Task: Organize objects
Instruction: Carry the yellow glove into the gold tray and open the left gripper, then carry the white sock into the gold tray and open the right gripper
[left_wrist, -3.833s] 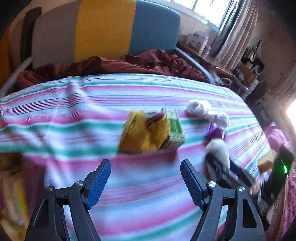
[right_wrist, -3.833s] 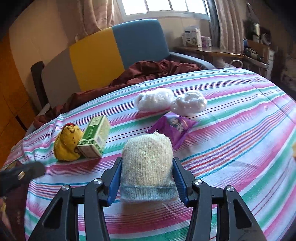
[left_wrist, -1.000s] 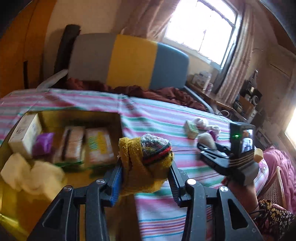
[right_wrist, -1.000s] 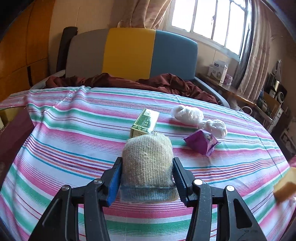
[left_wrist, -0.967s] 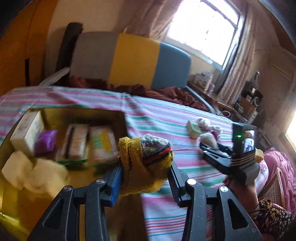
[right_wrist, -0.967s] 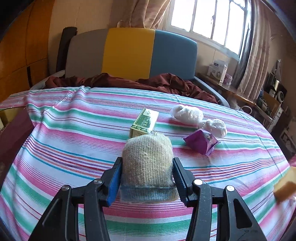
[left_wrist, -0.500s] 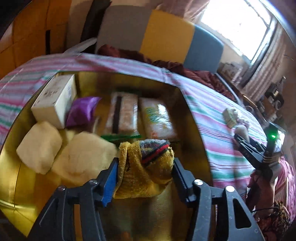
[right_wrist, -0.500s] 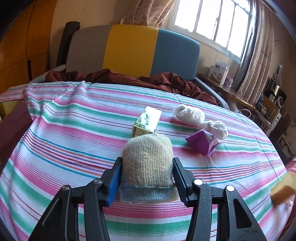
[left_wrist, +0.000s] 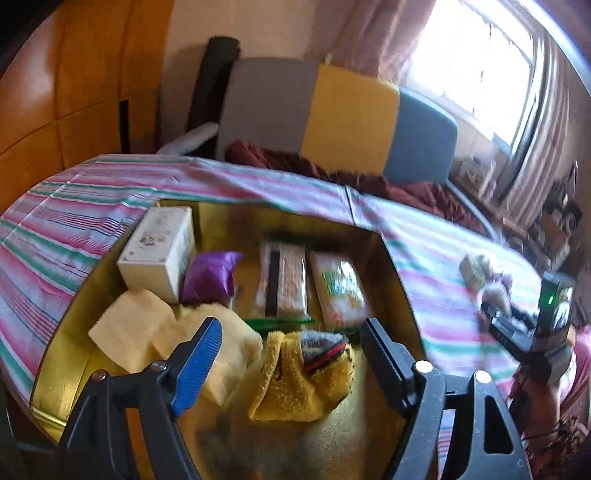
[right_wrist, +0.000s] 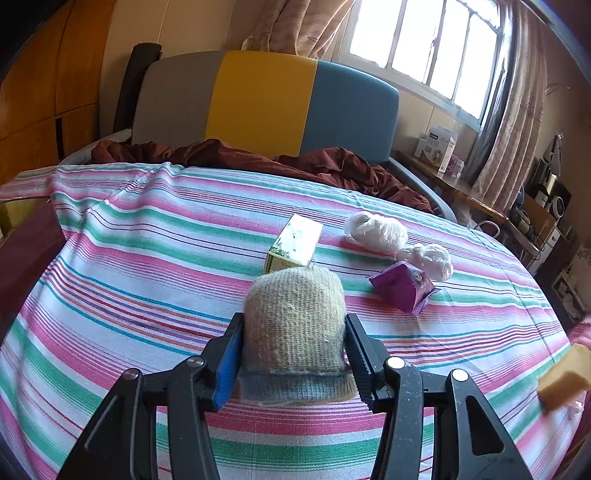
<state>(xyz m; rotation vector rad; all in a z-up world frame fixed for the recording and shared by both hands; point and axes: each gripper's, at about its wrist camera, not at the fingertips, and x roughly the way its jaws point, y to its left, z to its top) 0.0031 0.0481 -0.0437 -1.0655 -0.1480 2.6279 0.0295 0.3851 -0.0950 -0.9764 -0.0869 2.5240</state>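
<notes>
The left claw (left_wrist: 290, 347) was seen with its 2 fingers spread wide, nothing clamped between them. Directly beneath the gap, inside the gold-coloured metal tin (left_wrist: 55, 373), lay the yellow terry sock with a red-and-grey striped cuff (left_wrist: 303, 376), crumpled and touching neither finger, so it was judged to be released. Left of it, pale yellow foam sponges (left_wrist: 129, 332) were piled; further ahead lay 2 flat plastic-wrapped packets (left_wrist: 291, 280), their long axes running away from the claw, then a crinkled purple foil pouch (left_wrist: 210, 277) and a cream cardboard box (left_wrist: 159, 251) against the far wall.

The right claw (right_wrist: 293, 354) was clamped on a rolled beige knitted sock with a pale blue cuff (right_wrist: 293, 317), held upright above the striped cotton cloth (right_wrist: 147, 266). The tin was judged to lie well to this claw's left, so a leftward carry would be needed. Ahead of the fingers, a green-and-white carton (right_wrist: 293, 243) lay with its long axis pointing away; right of it sat a purple pouch (right_wrist: 402, 286), and beyond, 2 white fluffy bundles (right_wrist: 376, 230).
</notes>
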